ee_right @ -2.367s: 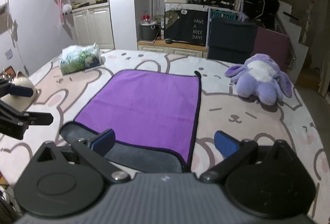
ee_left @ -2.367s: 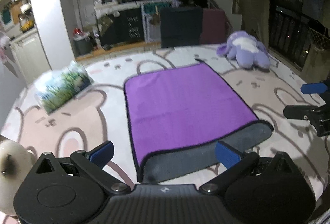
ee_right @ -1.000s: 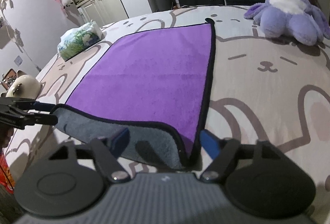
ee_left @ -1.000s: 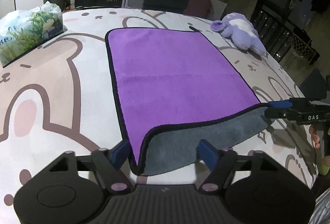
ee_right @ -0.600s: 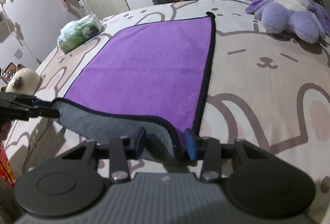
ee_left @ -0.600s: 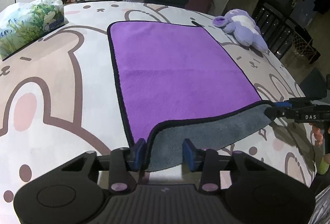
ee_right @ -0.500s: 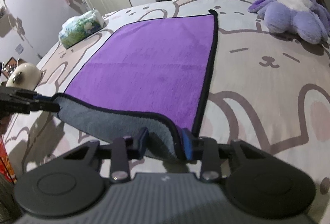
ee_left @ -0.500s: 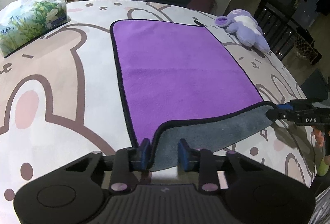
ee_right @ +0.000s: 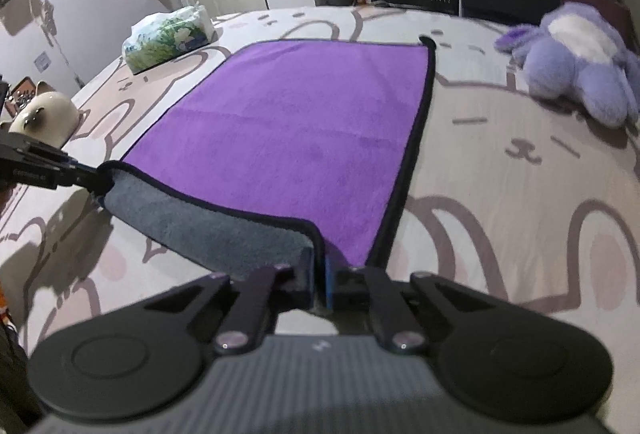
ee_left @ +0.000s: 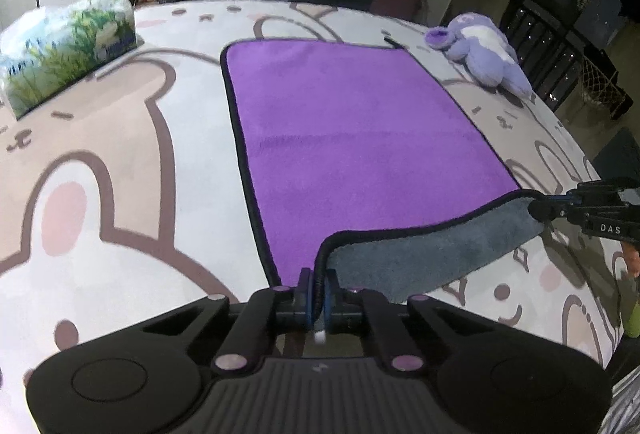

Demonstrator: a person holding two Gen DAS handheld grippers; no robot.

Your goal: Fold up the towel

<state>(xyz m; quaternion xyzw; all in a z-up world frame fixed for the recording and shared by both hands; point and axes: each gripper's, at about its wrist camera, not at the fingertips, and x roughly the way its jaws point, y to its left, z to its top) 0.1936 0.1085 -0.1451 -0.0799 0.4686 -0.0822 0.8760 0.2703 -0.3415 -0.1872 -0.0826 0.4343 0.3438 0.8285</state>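
A purple towel (ee_left: 352, 130) with a grey underside and black hem lies flat on a bunny-print cover; it also shows in the right wrist view (ee_right: 296, 122). Its near edge is lifted, showing the grey side. My left gripper (ee_left: 316, 294) is shut on the towel's near left corner. My right gripper (ee_right: 318, 282) is shut on the near right corner. Each gripper shows in the other's view, the right gripper (ee_left: 536, 210) at the far right and the left gripper (ee_right: 94, 180) at the far left, both pinching the hem.
A purple plush rabbit (ee_left: 480, 50) lies beyond the towel's far right corner. A green-printed tissue pack (ee_left: 68, 50) sits to the far left. A cream ceramic figure (ee_right: 46, 116) stands at the left edge. Dark furniture and a chalkboard sign stand behind.
Both grippers came down to the towel's near corners and closed from wide open to shut on the hem. The near edge has lifted off the cover.
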